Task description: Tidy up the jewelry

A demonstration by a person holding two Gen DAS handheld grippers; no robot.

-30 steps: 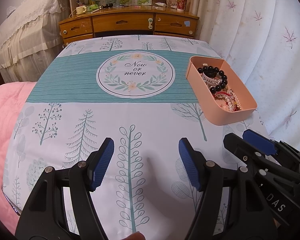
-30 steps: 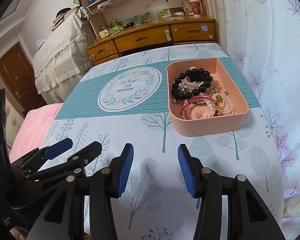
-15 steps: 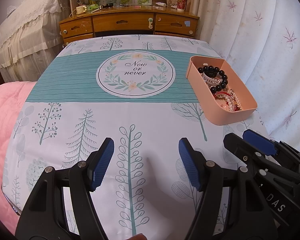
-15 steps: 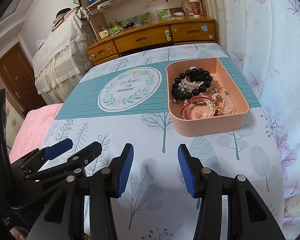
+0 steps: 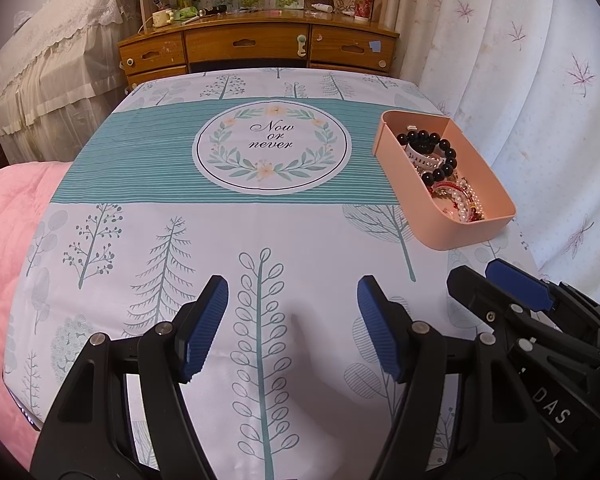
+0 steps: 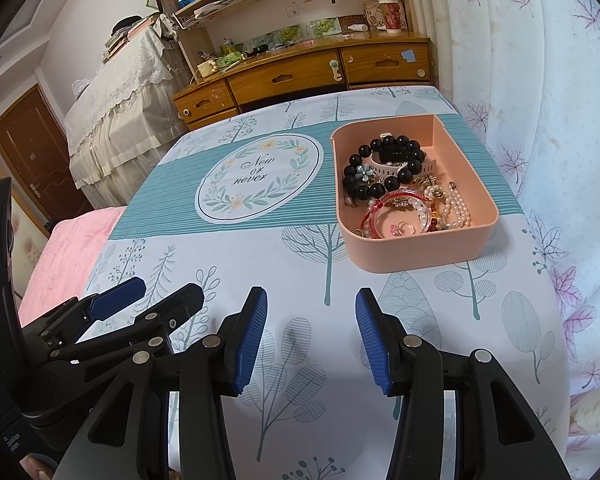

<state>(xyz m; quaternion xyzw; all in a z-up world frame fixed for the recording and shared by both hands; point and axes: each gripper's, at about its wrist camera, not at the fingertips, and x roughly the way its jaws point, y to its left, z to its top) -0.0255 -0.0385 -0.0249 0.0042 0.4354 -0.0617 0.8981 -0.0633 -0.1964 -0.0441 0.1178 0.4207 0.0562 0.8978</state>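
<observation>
Both the left gripper and right gripper hang wide apart and hold nothing, near the pink tray of beads on the worktop.

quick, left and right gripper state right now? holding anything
Left gripper: open, holding nothing, above the tablecloth.
Right gripper: open, holding nothing, short of the pink tray.

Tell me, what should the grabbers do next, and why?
Probably move the right gripper forward to the pink plastic tray of tangled jewelry. Both it and the left gripper are open and empty, and the tray lies just ahead of the right one.
</observation>
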